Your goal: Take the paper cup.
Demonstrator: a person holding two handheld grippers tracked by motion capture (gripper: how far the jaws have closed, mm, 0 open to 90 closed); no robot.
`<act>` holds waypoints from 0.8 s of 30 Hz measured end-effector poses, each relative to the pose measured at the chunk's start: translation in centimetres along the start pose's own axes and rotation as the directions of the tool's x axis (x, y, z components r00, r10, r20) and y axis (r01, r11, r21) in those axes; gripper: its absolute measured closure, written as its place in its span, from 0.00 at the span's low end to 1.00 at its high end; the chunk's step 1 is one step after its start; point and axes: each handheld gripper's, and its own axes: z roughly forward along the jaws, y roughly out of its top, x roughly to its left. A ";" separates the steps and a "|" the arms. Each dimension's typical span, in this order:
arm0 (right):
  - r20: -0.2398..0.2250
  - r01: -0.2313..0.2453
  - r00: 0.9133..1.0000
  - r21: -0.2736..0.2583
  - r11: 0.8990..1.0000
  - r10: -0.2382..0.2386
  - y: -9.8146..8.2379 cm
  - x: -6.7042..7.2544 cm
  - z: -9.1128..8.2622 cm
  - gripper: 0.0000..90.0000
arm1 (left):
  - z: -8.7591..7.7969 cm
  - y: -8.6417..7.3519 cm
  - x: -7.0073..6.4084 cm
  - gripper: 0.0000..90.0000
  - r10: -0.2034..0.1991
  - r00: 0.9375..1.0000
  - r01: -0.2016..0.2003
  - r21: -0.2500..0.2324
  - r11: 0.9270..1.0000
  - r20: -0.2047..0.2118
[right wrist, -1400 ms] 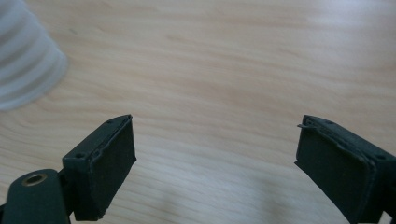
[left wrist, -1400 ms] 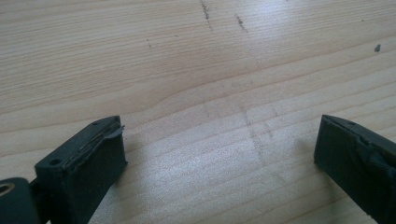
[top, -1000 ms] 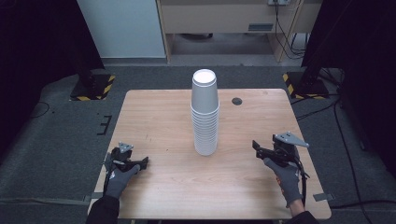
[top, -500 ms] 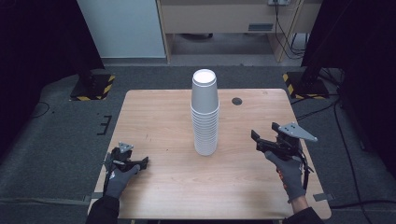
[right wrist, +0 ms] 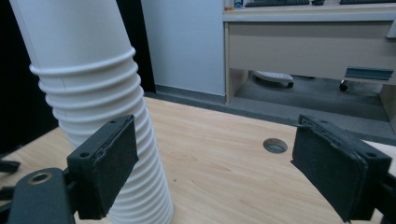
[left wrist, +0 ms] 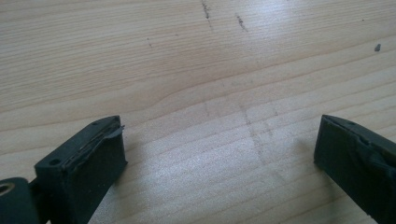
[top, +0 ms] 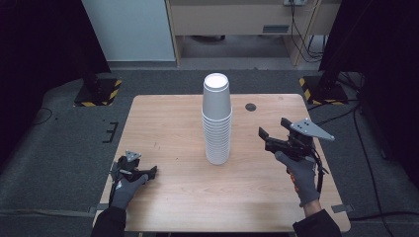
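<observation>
Right claw has lifted off the surface over the last second and moved inward toward the cup stack; it now hangs in the air to the right of the stack, apart from it, jaws spread wide and pointed at it. In the right gripper view the stack stands just past the near jaw, not yet between the 2 jaws. Stack itself unmoved: upright at the middle of the surface, white cups nested, rims ribbing its lower half. Left claw unchanged, resting low at the front left corner, well apart from the stack, jaws open over bare wood. Judgement: the reach for a cup has begun with the right hand; no contact yet, grasp not made. The small round hole behind the stack plays no part.
</observation>
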 end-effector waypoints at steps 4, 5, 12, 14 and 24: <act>-0.011 0.006 1.000 -0.026 1.000 -0.007 1.2 0.6 0.1 0.16 | 0.0 0.0 0.0 0.01 0.000 1.000 0.000 0.000 1.000 0.001; -0.011 0.009 1.000 -0.029 1.000 -0.009 1.5 0.7 0.2 0.16 | 0.0 0.0 0.0 0.01 0.000 1.000 0.000 0.000 1.000 0.001; -0.039 -0.004 0.999 -0.046 0.999 0.002 2.3 1.5 0.7 0.16 | 0.0 0.0 0.0 0.01 0.001 1.000 -0.001 0.000 1.000 0.001; -0.042 -0.002 0.999 -0.049 0.999 0.000 2.4 1.6 0.7 0.16 | 0.0 0.0 0.0 0.01 0.000 1.000 0.000 0.000 1.000 0.001; -0.058 0.003 0.998 -0.086 0.996 -0.008 4.1 2.2 0.7 0.16 | 0.0 0.0 0.0 0.01 0.001 1.000 -0.001 0.001 1.000 0.001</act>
